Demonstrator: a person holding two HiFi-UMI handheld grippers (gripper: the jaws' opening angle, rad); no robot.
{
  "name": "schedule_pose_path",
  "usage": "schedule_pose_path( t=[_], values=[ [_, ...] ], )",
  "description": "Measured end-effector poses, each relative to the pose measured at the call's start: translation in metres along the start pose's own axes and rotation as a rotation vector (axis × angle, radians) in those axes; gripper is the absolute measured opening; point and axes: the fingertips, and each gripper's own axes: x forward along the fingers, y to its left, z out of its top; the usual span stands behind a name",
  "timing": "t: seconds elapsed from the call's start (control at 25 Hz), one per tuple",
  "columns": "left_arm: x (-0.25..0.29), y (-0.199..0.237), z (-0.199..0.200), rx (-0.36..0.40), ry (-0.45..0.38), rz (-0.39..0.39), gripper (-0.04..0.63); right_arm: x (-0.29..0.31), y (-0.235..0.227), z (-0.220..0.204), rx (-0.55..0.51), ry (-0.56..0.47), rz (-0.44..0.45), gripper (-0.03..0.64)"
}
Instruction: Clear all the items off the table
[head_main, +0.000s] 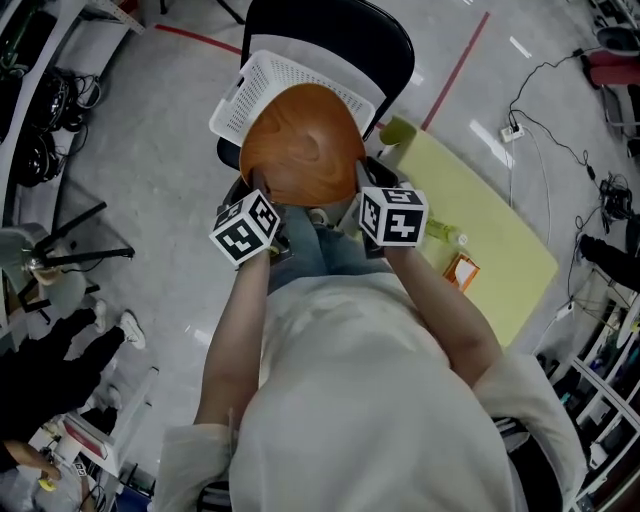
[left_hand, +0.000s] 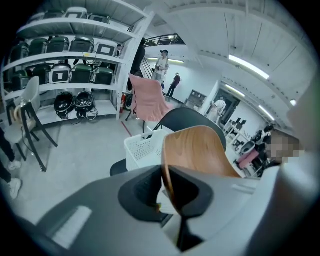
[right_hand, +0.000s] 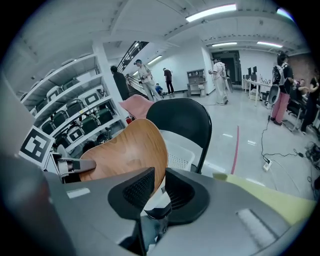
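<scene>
A curved wooden tray (head_main: 302, 145) hangs tilted over a white plastic basket (head_main: 255, 85) that stands on a black chair (head_main: 375, 40). My left gripper (head_main: 258, 182) is shut on the tray's left rim and my right gripper (head_main: 362, 178) is shut on its right rim. In the left gripper view the tray's edge (left_hand: 200, 150) runs between the pads of the left gripper (left_hand: 167, 187), with the basket (left_hand: 142, 147) behind. The right gripper view shows the tray (right_hand: 127, 155) pinched by the right gripper (right_hand: 159, 187), and the basket (right_hand: 180, 152) beyond it.
A yellow-green table (head_main: 500, 225) stands to the right with a small bottle (head_main: 445, 233) and an orange packet (head_main: 462, 270) on it. Cables and a power strip (head_main: 512, 130) lie on the floor. Shelves (left_hand: 65, 60) and several people stand farther off.
</scene>
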Motion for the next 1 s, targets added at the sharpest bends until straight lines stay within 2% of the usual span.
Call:
schedule_pose_path(
  t=[0.68, 1.0],
  values=[
    [0.076, 0.012, 0.013, 0.086, 0.13, -0.037, 0.029, 0.062, -0.01, -0.004, 0.115, 0.074, -0.078, 0.064],
    [0.114, 0.008, 0.015, 0.154, 0.189, -0.039, 0.032, 0.09, -0.024, -0.007, 0.162, 0.106, -0.117, 0.063]
  ],
)
